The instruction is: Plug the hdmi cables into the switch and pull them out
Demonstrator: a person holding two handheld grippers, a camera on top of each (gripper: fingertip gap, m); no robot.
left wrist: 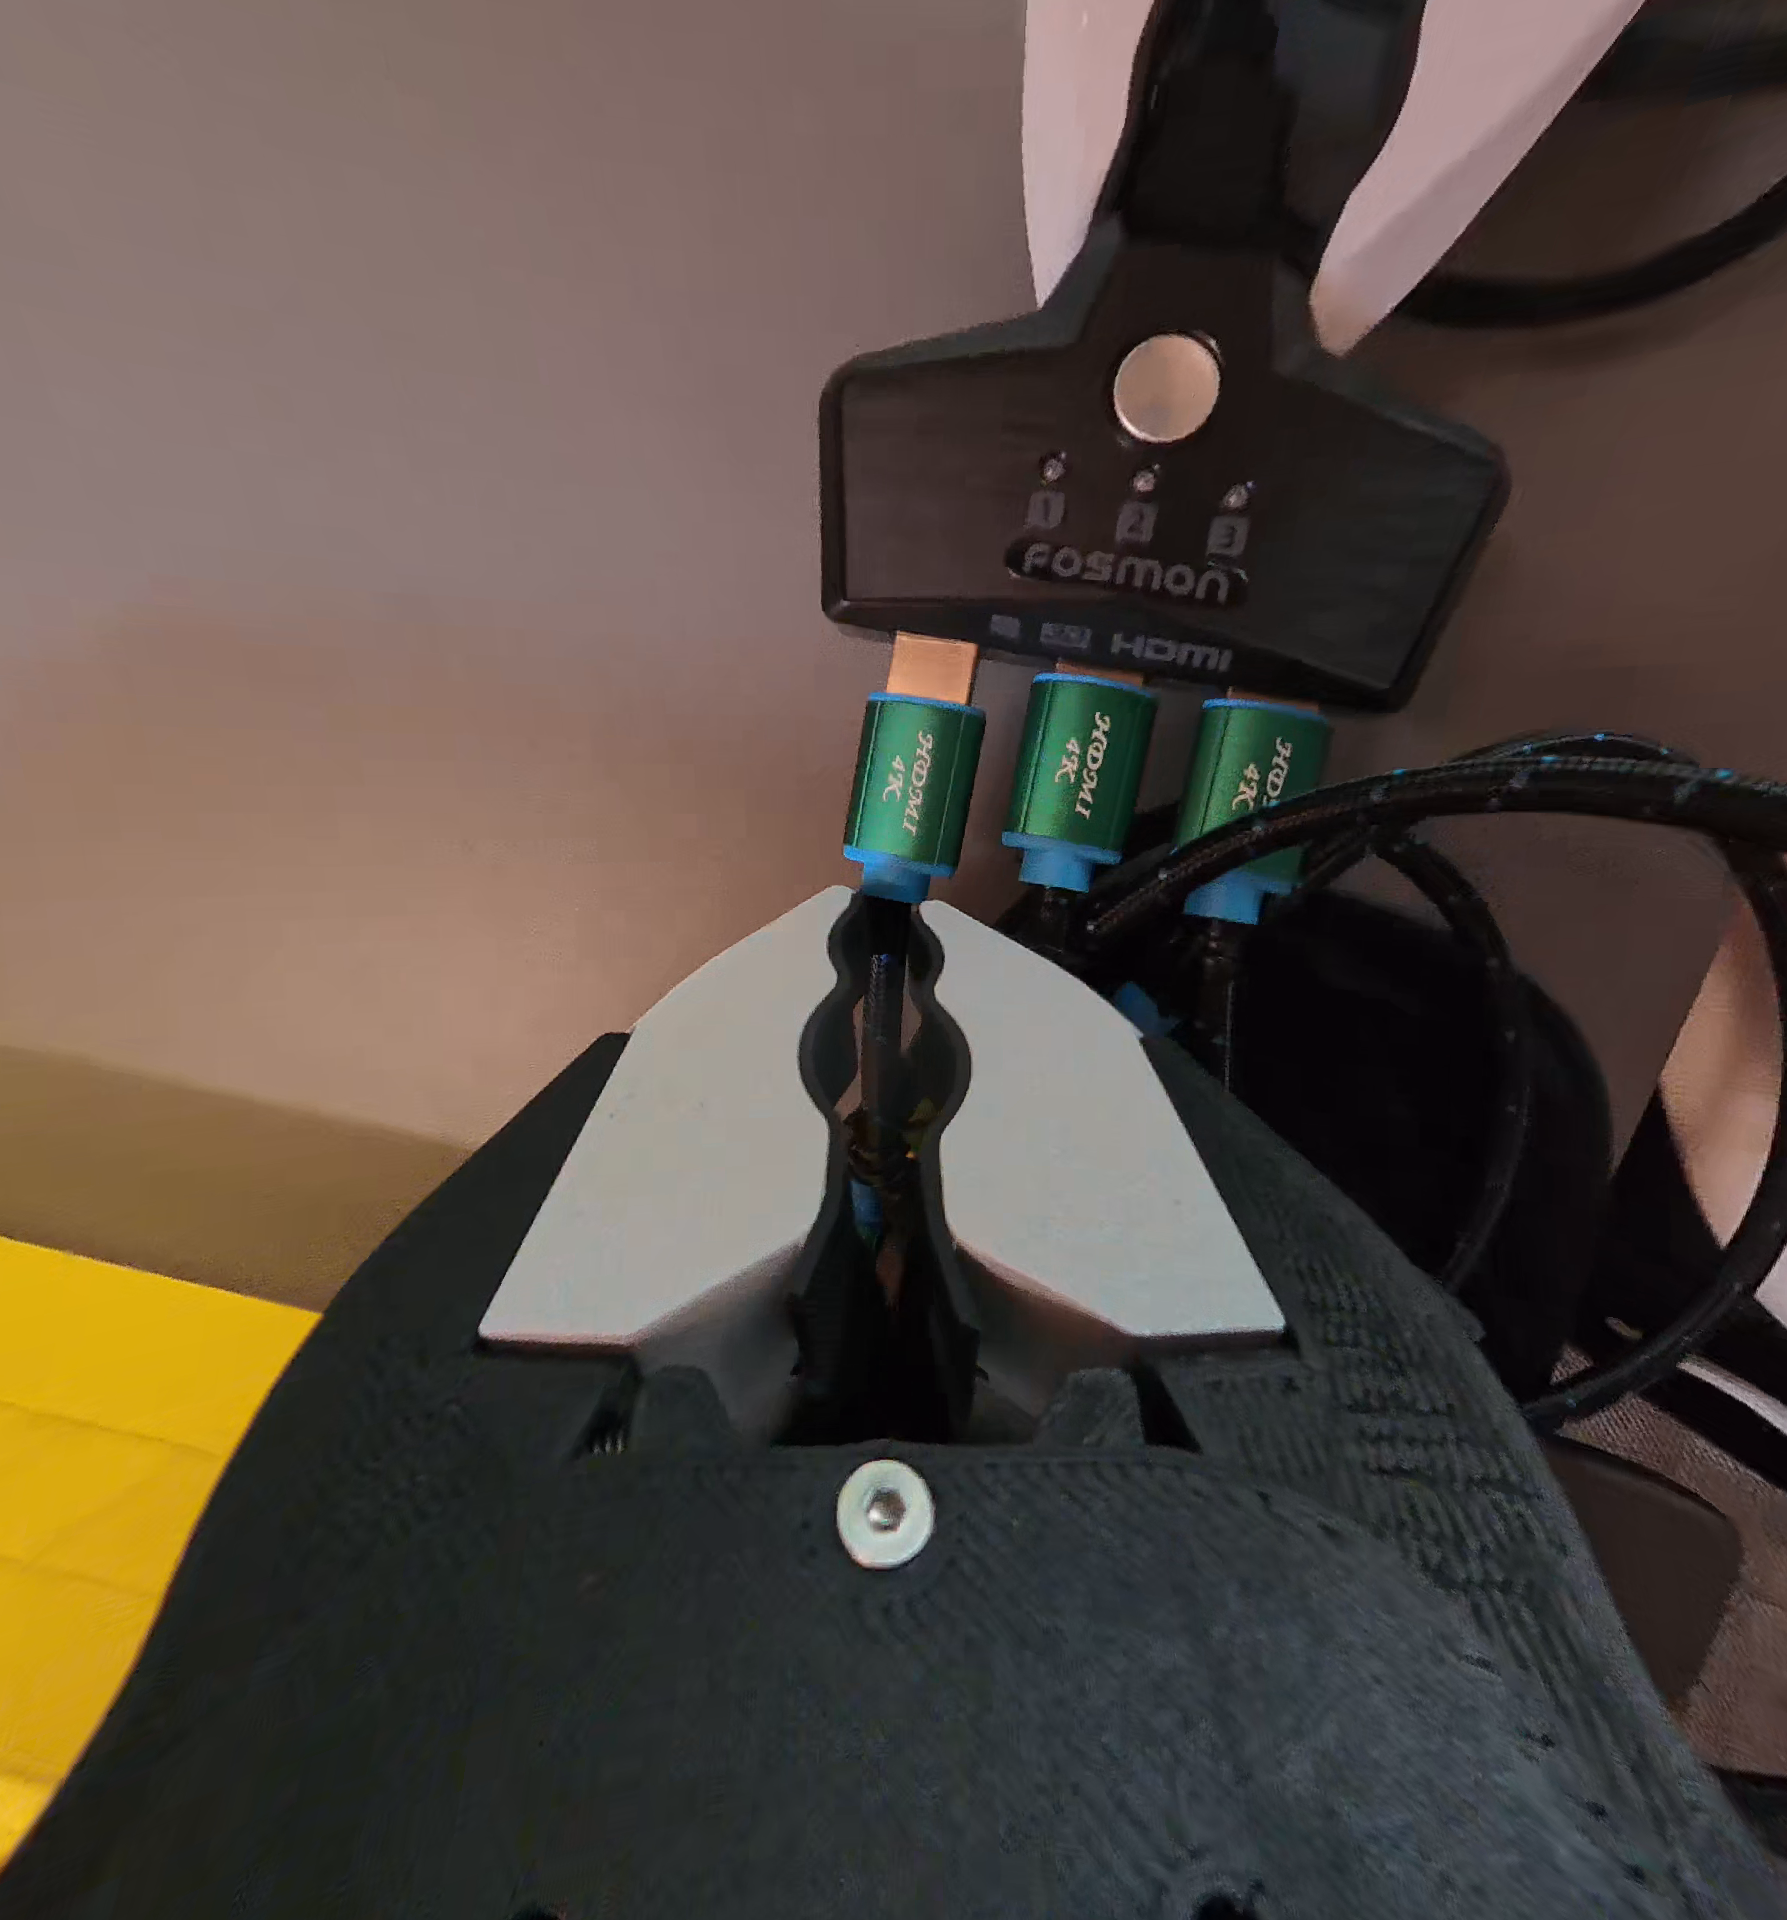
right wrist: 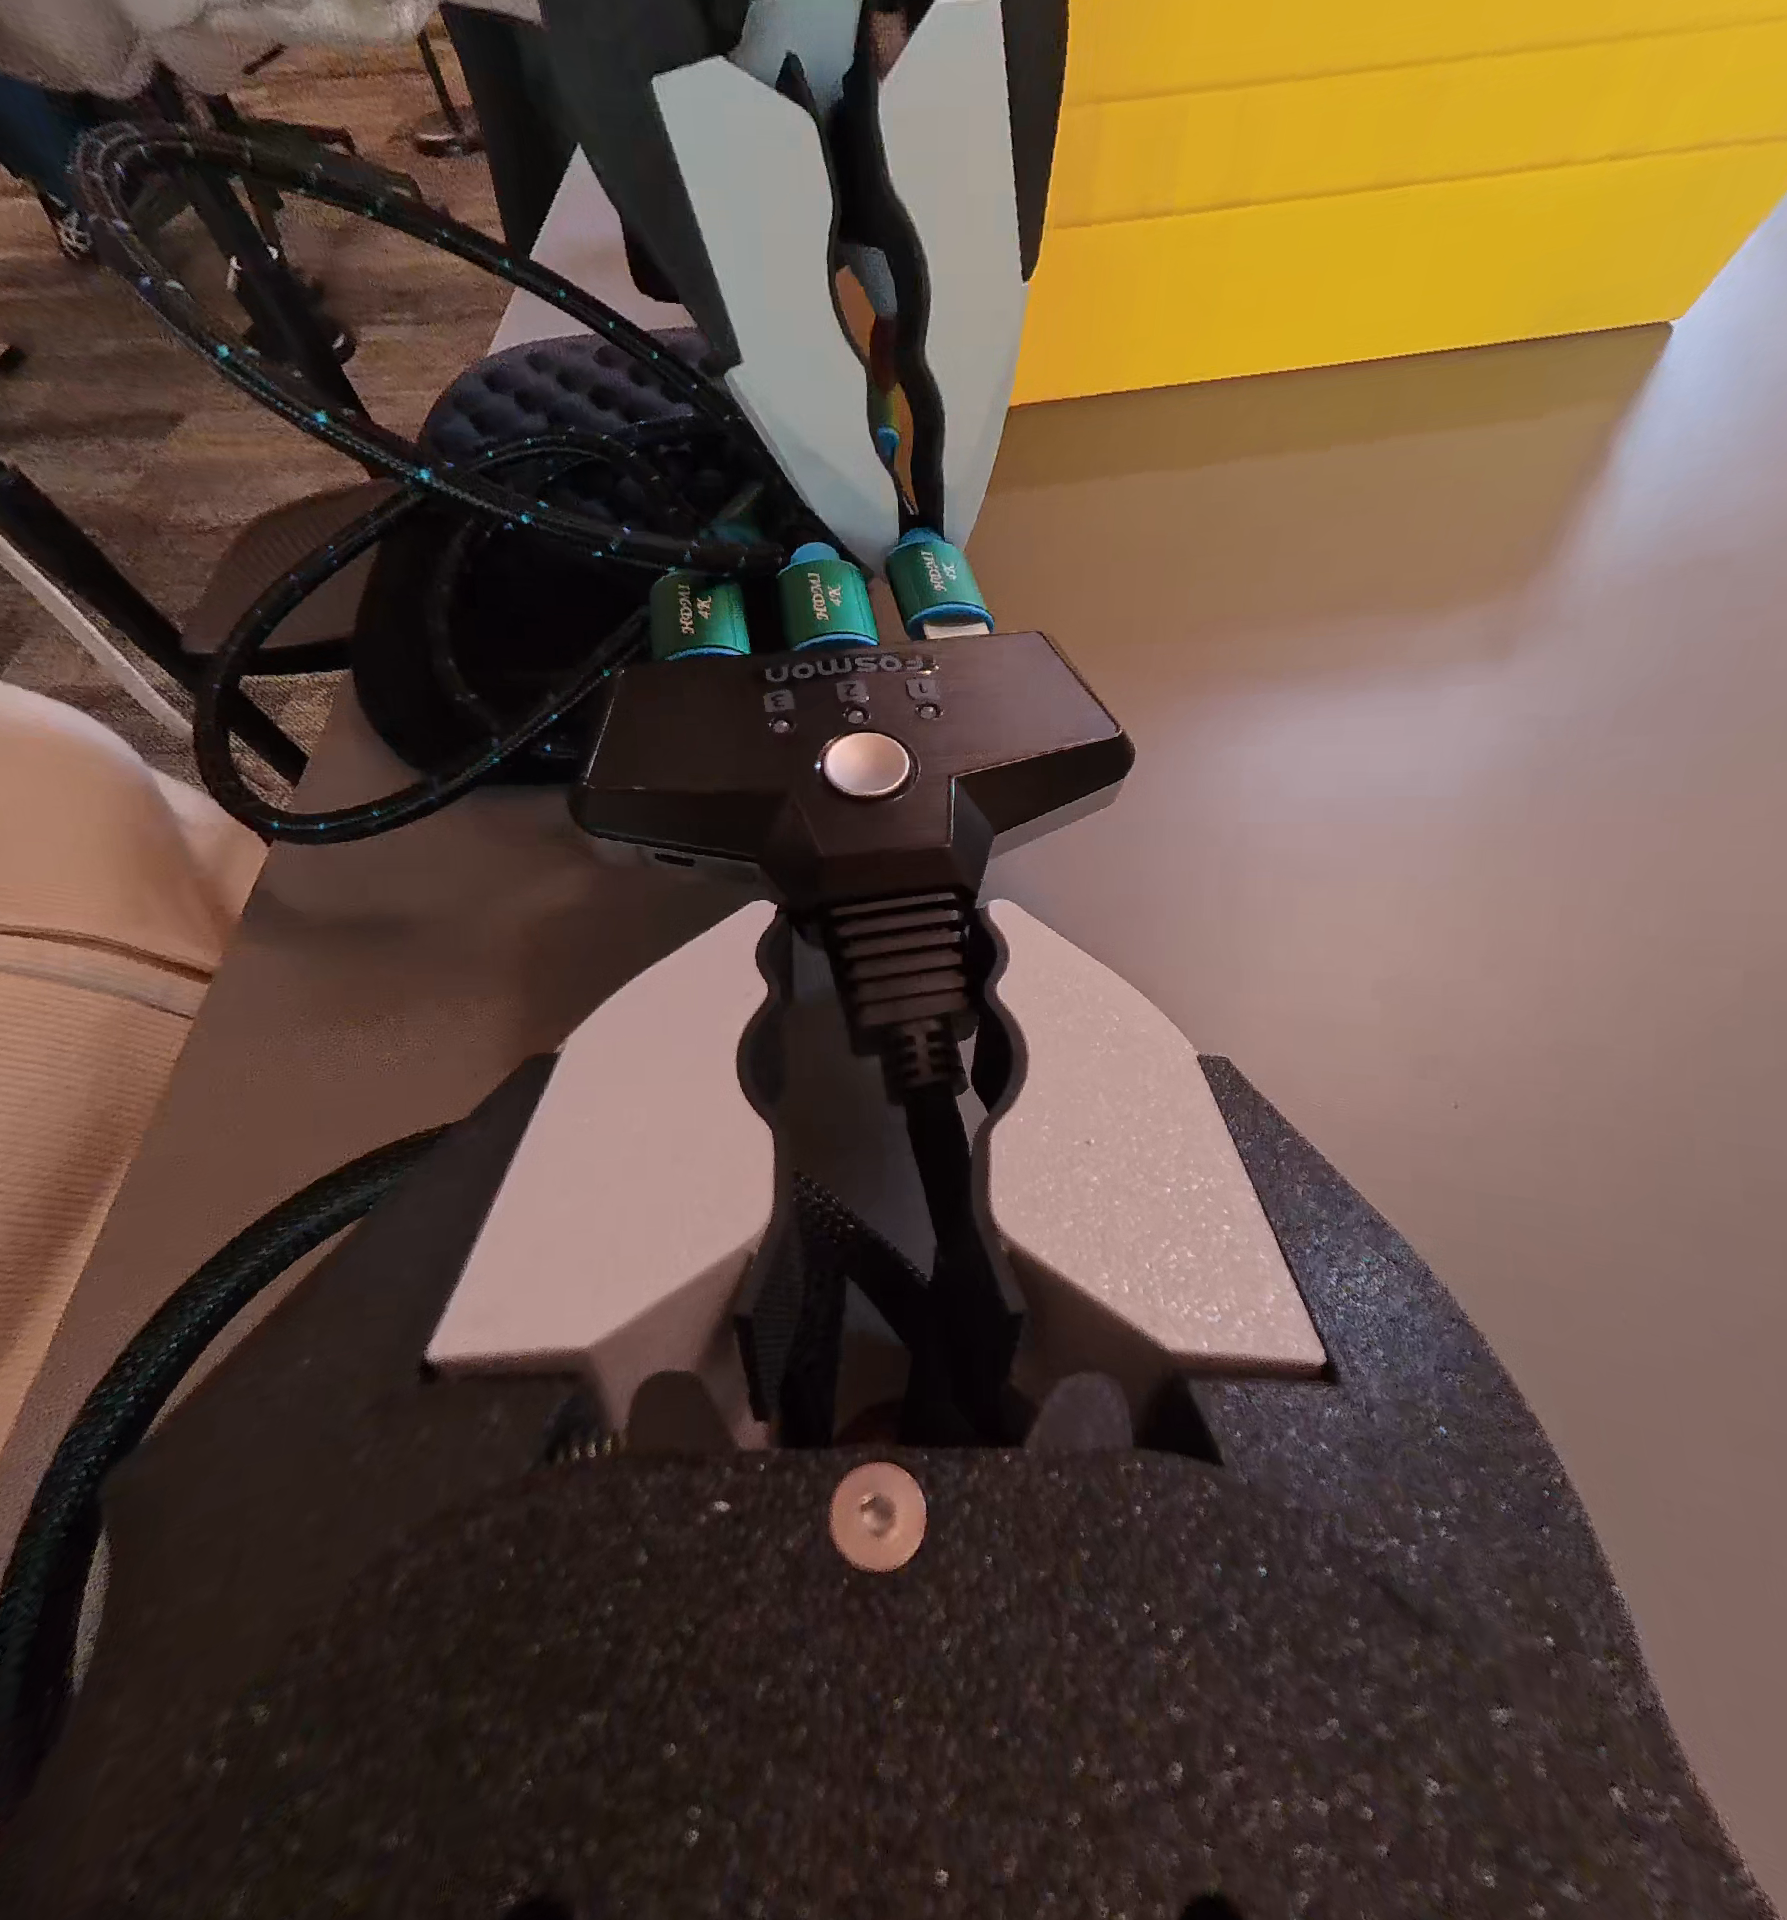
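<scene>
A black HDMI switch (left wrist: pixel 1159 520) lies on the grey table, with three green HDMI plugs at its near edge. The left plug (left wrist: pixel 915 795) sits partly out of its port, its metal tip showing. The middle plug (left wrist: pixel 1076 774) and right plug (left wrist: pixel 1258 800) sit fully in. My left gripper (left wrist: pixel 884 914) is shut on the left plug's black cable just behind the plug. In the right wrist view the switch (right wrist: pixel 858 748) faces away and my right gripper (right wrist: pixel 884 925) is shut on its ribbed cable collar (right wrist: pixel 899 971). The partly seated plug (right wrist: pixel 936 592) shows there too.
Black braided cables (left wrist: pixel 1491 800) loop at the table's right edge over a dark round seat (right wrist: pixel 556 416). A yellow wall (right wrist: pixel 1388 177) stands beyond the table. A beige sleeve (right wrist: pixel 47 883) is at the left of the right wrist view. Bare grey table (right wrist: pixel 1440 831) lies to the right.
</scene>
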